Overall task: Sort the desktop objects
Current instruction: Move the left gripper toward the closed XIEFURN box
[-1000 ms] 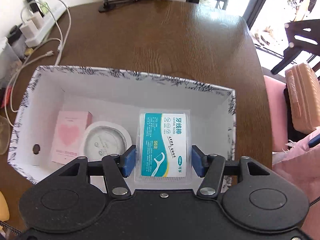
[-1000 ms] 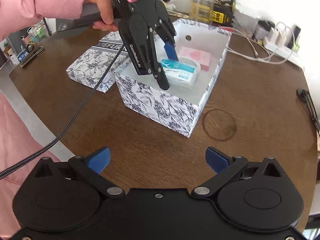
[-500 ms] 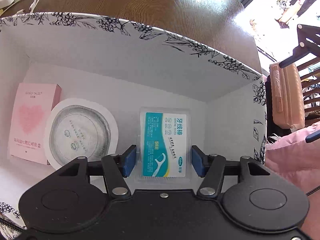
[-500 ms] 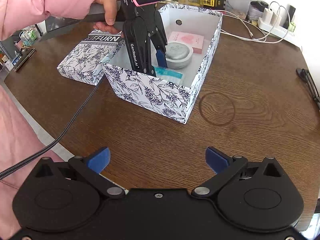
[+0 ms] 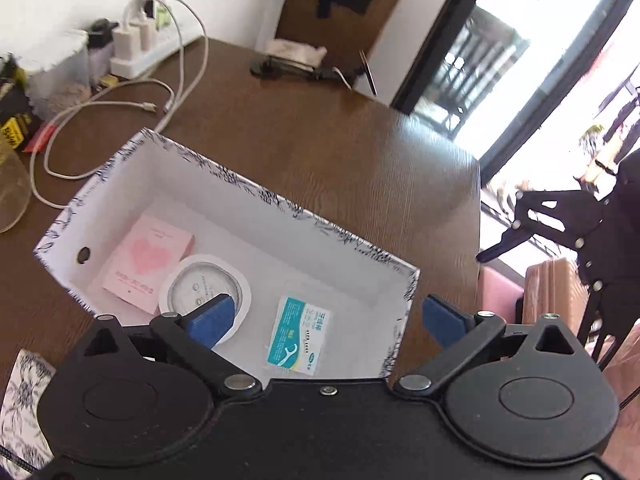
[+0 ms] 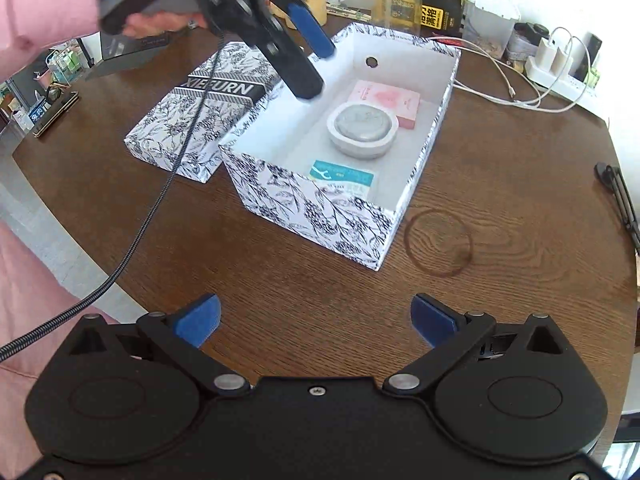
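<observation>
The floral-patterned open box (image 5: pixel 224 178) (image 6: pixel 312 210) stands on the brown table. On its floor lie a teal floss-pick pack (image 5: pixel 299 336) (image 6: pixel 342 175), a round white tin (image 5: pixel 204 293) (image 6: pixel 362 128) and a pink heart box (image 5: pixel 146 258) (image 6: pixel 386 100). My left gripper (image 5: pixel 326 320) (image 6: pixel 316 70) hangs open above the box's near end, nothing between its blue pads. My right gripper (image 6: pixel 316 320) stands open over bare table in front of the box.
The box lid (image 6: pixel 204 108) lies left of the box. White cables (image 5: pixel 120 104) and a power strip (image 6: pixel 560 68) sit at the table's back, with bottles and jars (image 6: pixel 436 4). A black clip (image 6: pixel 618 196) lies at the right edge. A hand in a pink sleeve (image 6: pixel 36 12) holds the left gripper.
The left gripper opened, let go of the floss-pick pack on the box floor, and rose up and back out of the box. The right gripper stayed put.
</observation>
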`<state>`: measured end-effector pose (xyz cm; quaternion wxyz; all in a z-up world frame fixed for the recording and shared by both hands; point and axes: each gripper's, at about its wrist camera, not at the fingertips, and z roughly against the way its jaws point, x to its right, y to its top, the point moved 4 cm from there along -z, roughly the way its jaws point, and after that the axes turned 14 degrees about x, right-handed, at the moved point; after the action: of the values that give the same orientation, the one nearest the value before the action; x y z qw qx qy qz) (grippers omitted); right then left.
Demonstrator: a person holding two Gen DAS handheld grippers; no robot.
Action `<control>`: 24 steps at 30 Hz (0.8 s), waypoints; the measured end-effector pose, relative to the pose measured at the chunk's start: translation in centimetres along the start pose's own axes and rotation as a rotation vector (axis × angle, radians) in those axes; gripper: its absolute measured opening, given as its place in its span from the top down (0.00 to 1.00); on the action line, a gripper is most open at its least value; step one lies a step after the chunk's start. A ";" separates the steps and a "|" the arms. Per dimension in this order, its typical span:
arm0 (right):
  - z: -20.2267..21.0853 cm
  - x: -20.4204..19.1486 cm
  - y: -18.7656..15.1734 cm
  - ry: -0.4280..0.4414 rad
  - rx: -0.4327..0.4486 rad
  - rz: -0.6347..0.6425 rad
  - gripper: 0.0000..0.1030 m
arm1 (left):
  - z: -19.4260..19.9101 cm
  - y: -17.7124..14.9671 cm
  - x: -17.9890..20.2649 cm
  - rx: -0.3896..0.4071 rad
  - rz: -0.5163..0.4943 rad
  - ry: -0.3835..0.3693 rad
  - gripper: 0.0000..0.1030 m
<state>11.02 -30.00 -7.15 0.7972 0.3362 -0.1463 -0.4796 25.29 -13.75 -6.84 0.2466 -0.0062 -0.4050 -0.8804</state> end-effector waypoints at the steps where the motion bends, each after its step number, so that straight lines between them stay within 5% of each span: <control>1: 0.1 -0.3 0.2 0.002 0.004 0.003 0.00 | 1.4 0.0 0.6 0.038 0.014 0.037 0.00; 7: 1.1 -2.4 1.7 0.041 0.038 0.027 0.00 | 7.8 -1.6 5.4 0.200 0.123 0.322 0.00; 13: 2.4 -4.7 3.4 0.048 0.065 0.072 0.00 | 11.2 -3.4 6.5 0.251 0.289 0.574 0.00; 24: 1.3 -8.5 7.5 0.120 0.148 0.142 0.00 | 18.0 -8.0 6.0 0.268 0.464 0.796 0.00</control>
<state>11.07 -20.81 -0.35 0.8095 0.4110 -0.1570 -0.3886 13.10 0.96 0.85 0.5711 0.2732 -0.3770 -0.6760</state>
